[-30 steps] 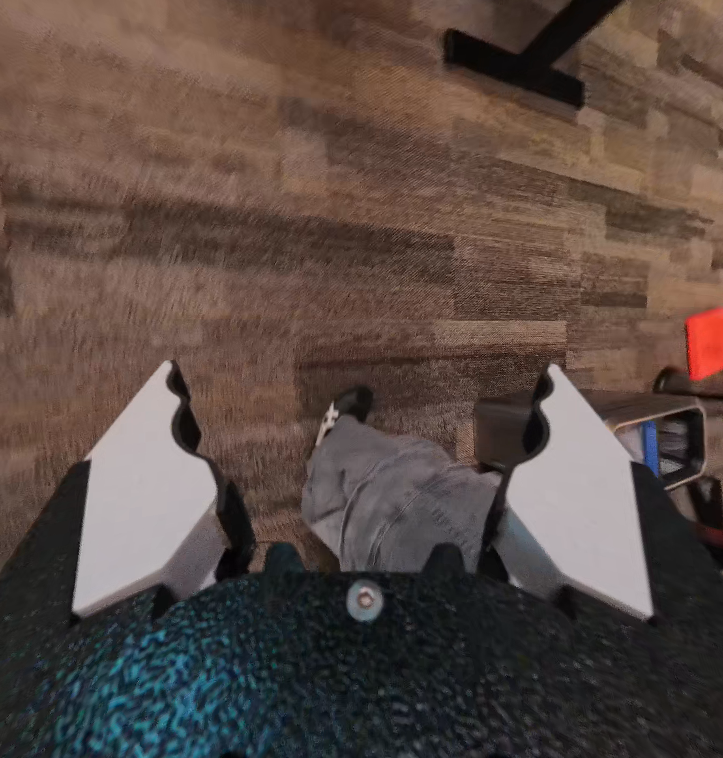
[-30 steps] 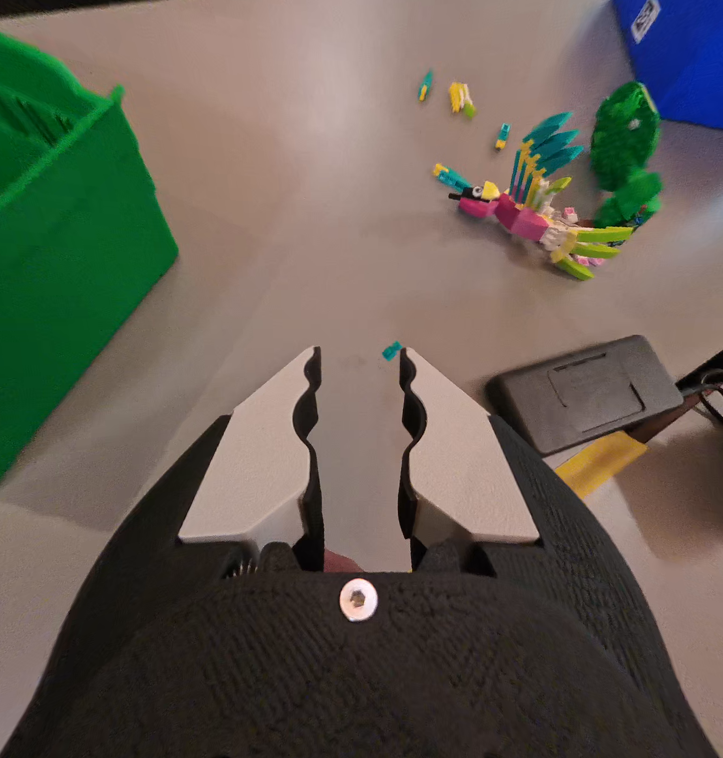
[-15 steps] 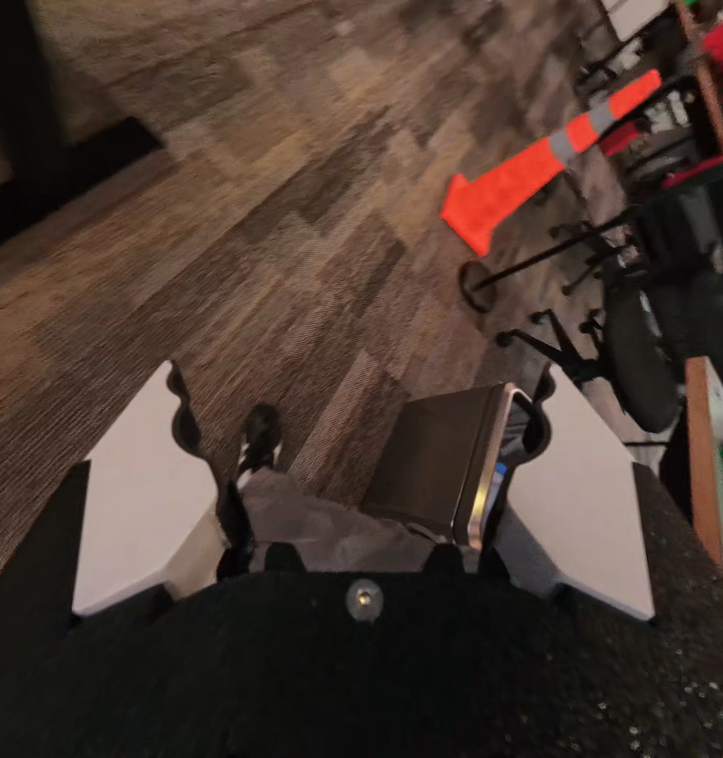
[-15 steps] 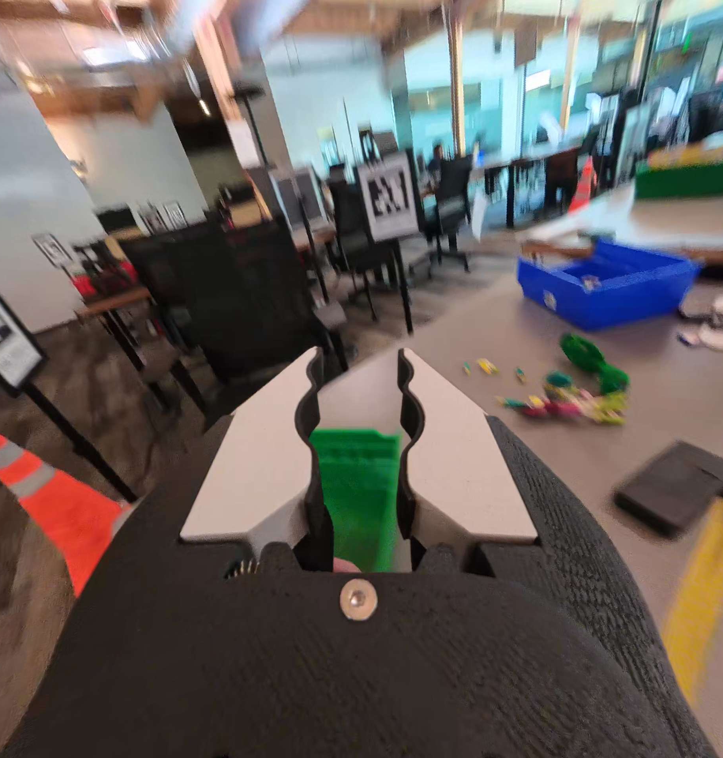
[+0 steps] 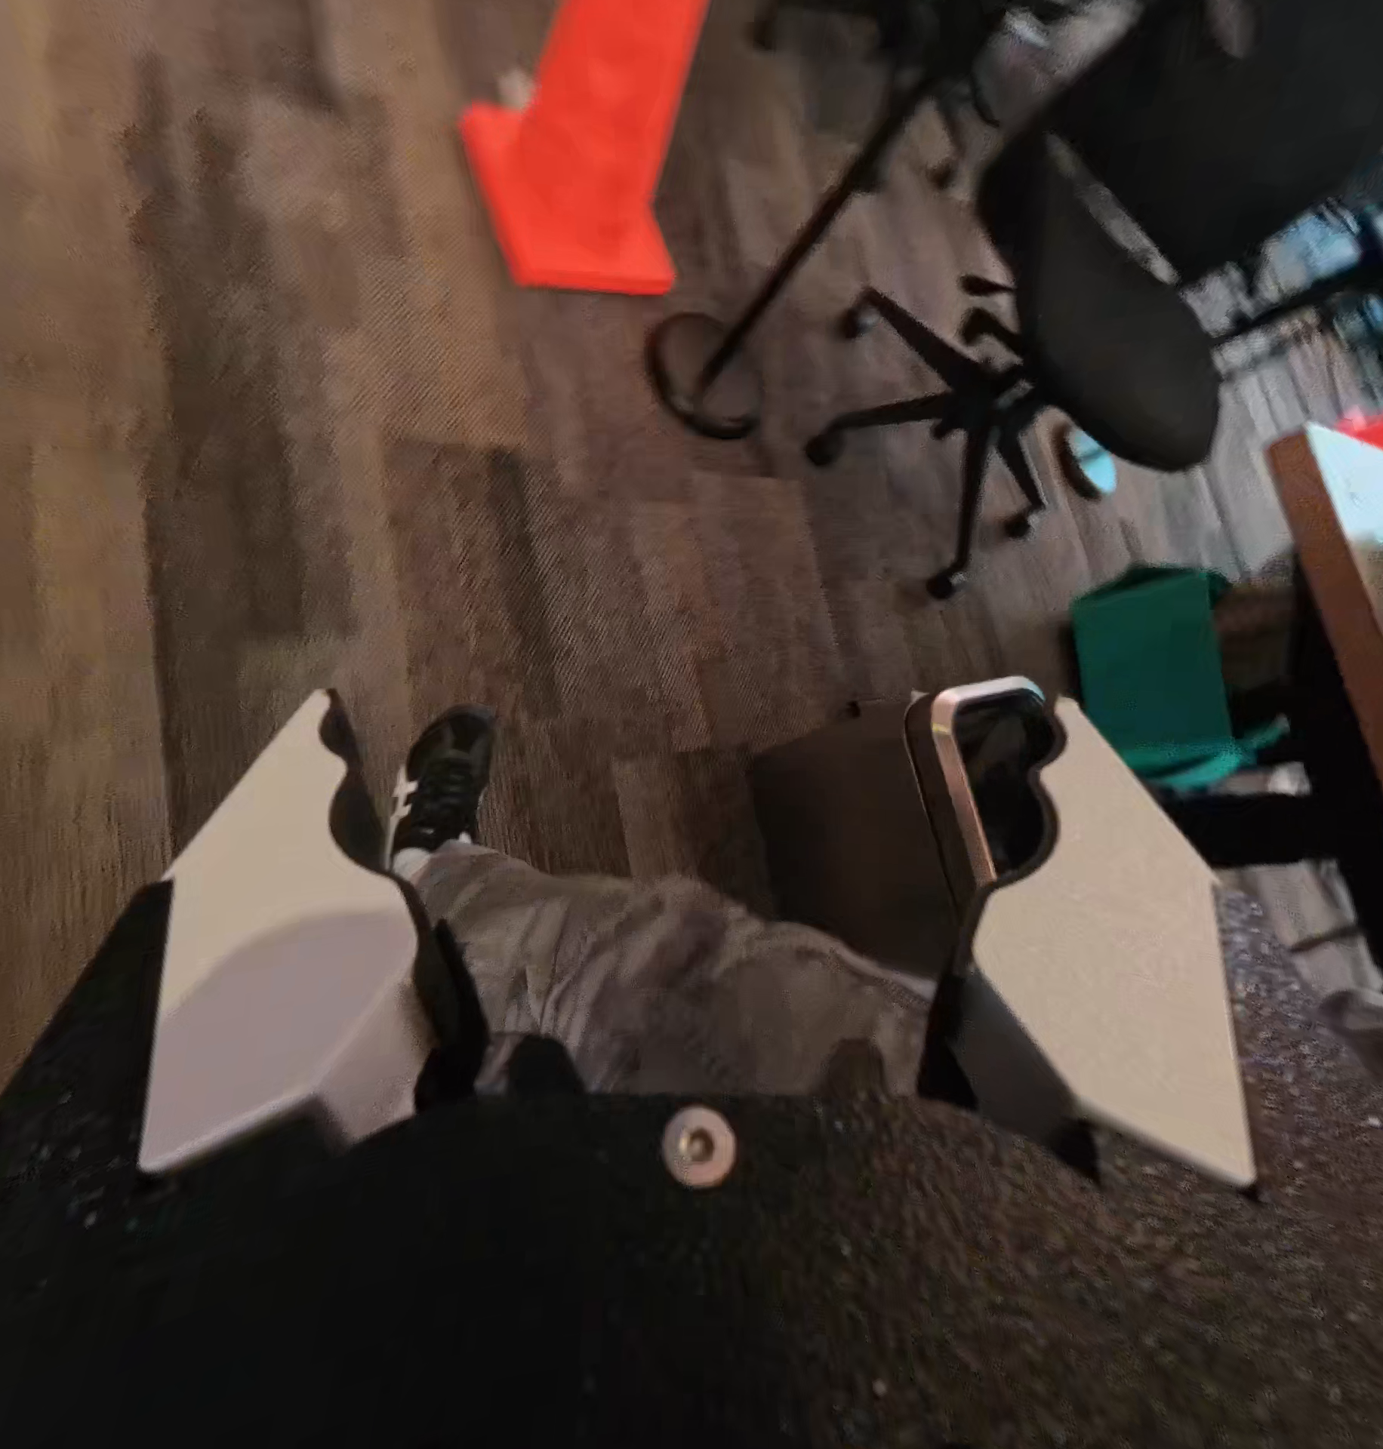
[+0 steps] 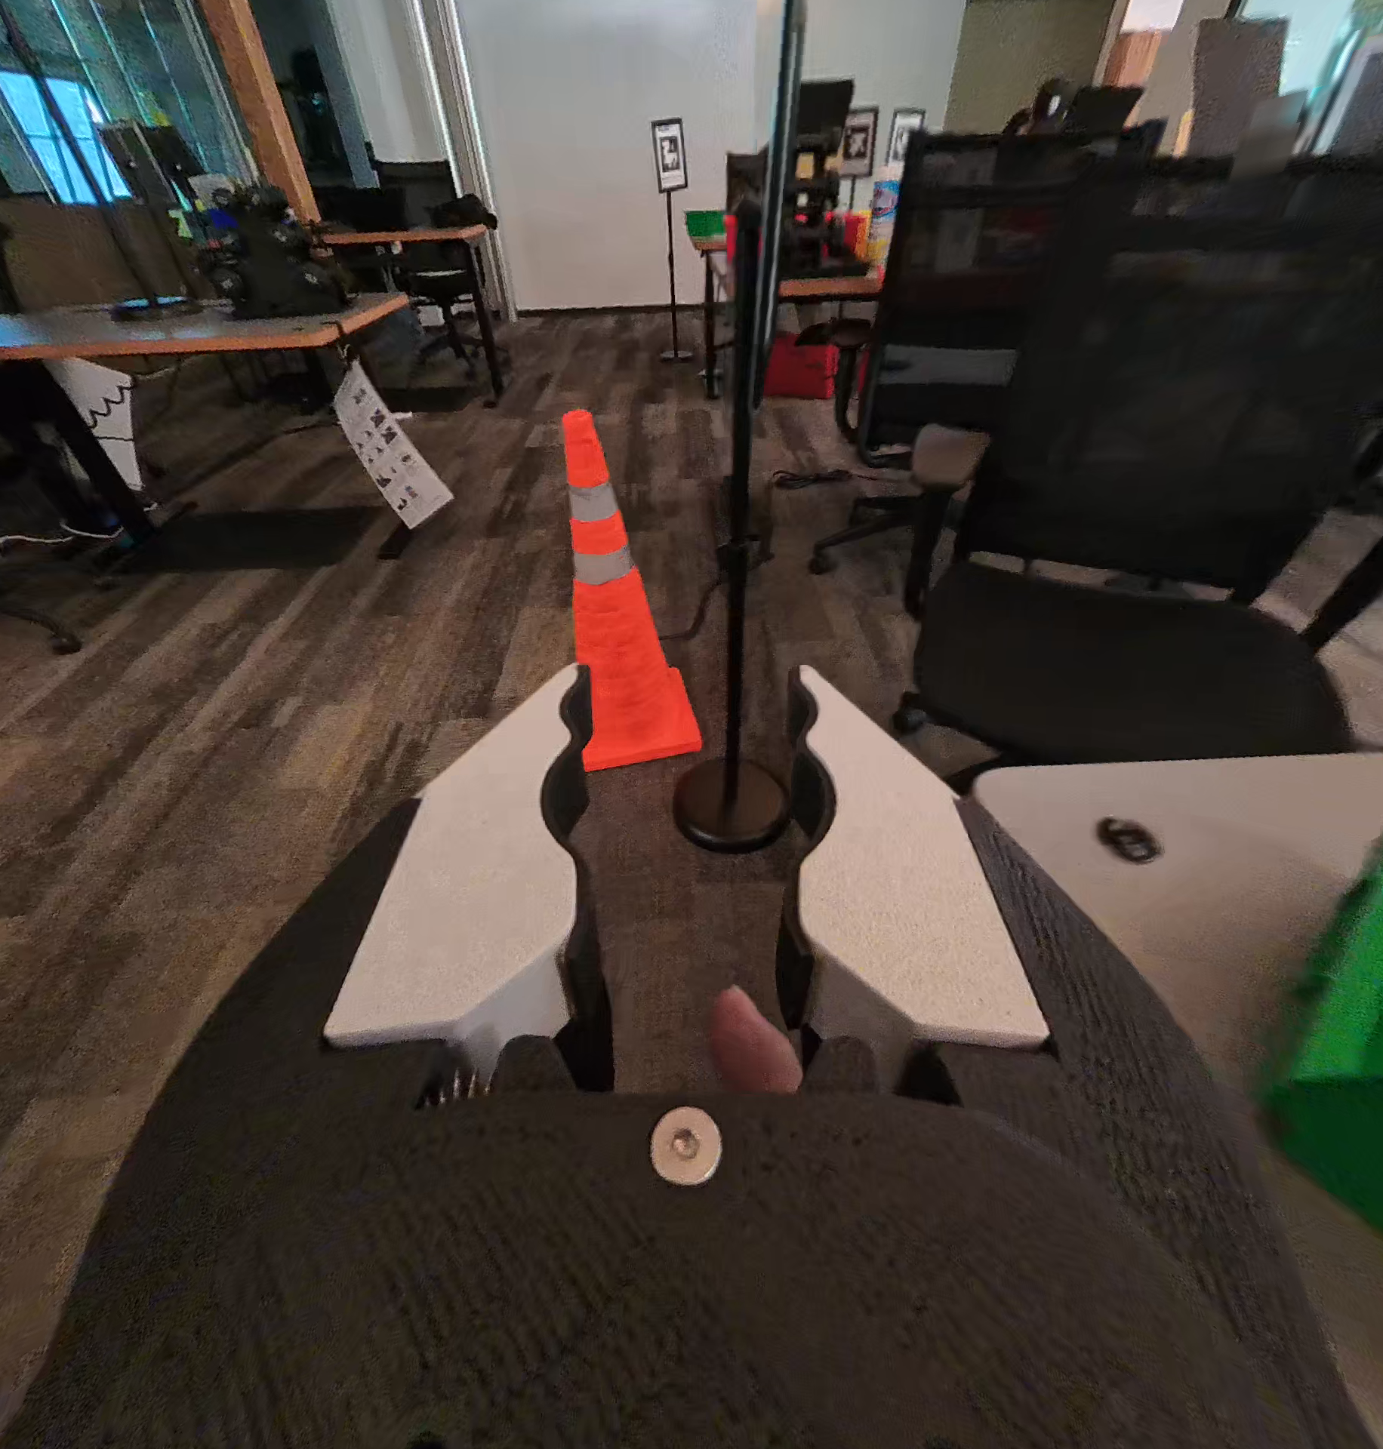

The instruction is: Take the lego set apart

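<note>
No lego set shows in either view now. My left gripper (image 5: 692, 706) is wide open and empty, pointing down at the carpet floor over a person's grey trouser leg (image 5: 657, 949) and black shoe (image 5: 445, 776). My right gripper (image 6: 688, 682) is open with a moderate gap and empty, pointing out across the room away from the table. A fingertip (image 6: 751, 1043) shows between its finger bases. The grey table corner (image 6: 1222, 855) and a green bin (image 6: 1363, 1051) lie at the right edge of the right wrist view.
An orange traffic cone (image 6: 610, 611) and a black stand with a round base (image 6: 731, 808) stand on the carpet ahead; the cone's base also shows in the left wrist view (image 5: 578, 157). A black office chair (image 6: 1127, 643) is right. A dark bin with a metal rim (image 5: 892, 823) is by the leg.
The right gripper swung up and left, from the table with the lego bird to the room, and opened a little wider. The left view swung across the floor toward the cone and chair.
</note>
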`<state>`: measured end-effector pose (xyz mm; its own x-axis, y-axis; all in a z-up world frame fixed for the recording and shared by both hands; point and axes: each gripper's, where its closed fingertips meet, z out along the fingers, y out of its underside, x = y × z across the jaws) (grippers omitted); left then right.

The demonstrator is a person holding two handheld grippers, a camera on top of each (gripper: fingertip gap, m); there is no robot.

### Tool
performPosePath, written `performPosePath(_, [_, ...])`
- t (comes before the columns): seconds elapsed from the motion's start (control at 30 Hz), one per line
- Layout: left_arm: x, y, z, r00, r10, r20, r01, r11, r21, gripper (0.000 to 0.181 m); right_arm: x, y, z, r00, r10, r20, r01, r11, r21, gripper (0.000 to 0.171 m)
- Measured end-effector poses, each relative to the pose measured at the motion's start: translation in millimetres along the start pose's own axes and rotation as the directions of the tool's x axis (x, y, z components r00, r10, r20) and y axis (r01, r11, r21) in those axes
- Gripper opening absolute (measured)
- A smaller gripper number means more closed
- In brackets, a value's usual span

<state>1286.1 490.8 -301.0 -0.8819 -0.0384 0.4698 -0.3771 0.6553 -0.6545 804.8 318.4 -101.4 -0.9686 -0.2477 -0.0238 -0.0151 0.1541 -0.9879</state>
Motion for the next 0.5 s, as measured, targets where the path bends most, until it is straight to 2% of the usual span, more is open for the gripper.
performPosePath(0.03, [14.6,-34.0,27.0,0.995,0.084,-0.058,-0.083,0.997,0.006,0.160,-11.6,8.9,9.8,1.000,0.020,0.002,-0.020,1.000,-0.013,0.049])
performPosePath(0.1, [50.6,-101.2,83.5,0.954,0.238,-0.182,-0.237,0.971,0.027,0.161,-22.2,23.6,34.2,0.998,0.055,-0.026,-0.056,0.998,-0.043,0.051])
performPosePath(0.17, [96.7,-159.7,138.7,0.860,0.402,-0.315,-0.408,0.912,0.051,0.160,-16.6,27.0,63.3,0.990,0.104,-0.093,-0.109,0.993,-0.048,0.053])
performPosePath(0.2, [125.0,-181.9,163.5,0.773,0.497,-0.395,-0.513,0.855,0.071,0.160,-11.0,22.4,78.2,0.982,0.143,-0.122,-0.147,0.989,-0.026,0.054])
performPosePath(0.27, [176.8,-206.6,205.5,0.504,0.675,-0.539,-0.752,0.650,0.110,0.160,-0.2,9.1,106.7,0.968,0.197,-0.157,-0.198,0.980,0.009,0.058])
performPosePath(0.33, [227.2,-226.7,236.0,0.219,0.733,-0.644,-0.870,0.446,0.211,0.160,13.8,-7.0,129.3,0.954,0.209,-0.213,-0.212,0.977,0.011,0.061])
performPosePath(0.37, [255.6,-237.5,248.3,0.102,0.729,-0.677,-0.877,0.387,0.284,0.160,19.5,-17.3,137.4,0.952,0.196,-0.233,-0.197,0.980,0.022,0.061])
performPosePath(0.43, [314.0,-254.6,270.5,-0.077,0.690,-0.720,-0.848,0.334,0.411,0.160,35.6,-31.2,144.6,0.935,0.162,-0.314,-0.155,0.987,0.046,0.061])
performPosePath(0.5, [373.6,-264.2,290.1,-0.195,0.627,-0.754,-0.796,0.348,0.496,0.160,50.4,-36.9,144.0,0.901,0.182,-0.395,-0.168,0.983,0.071,0.062])
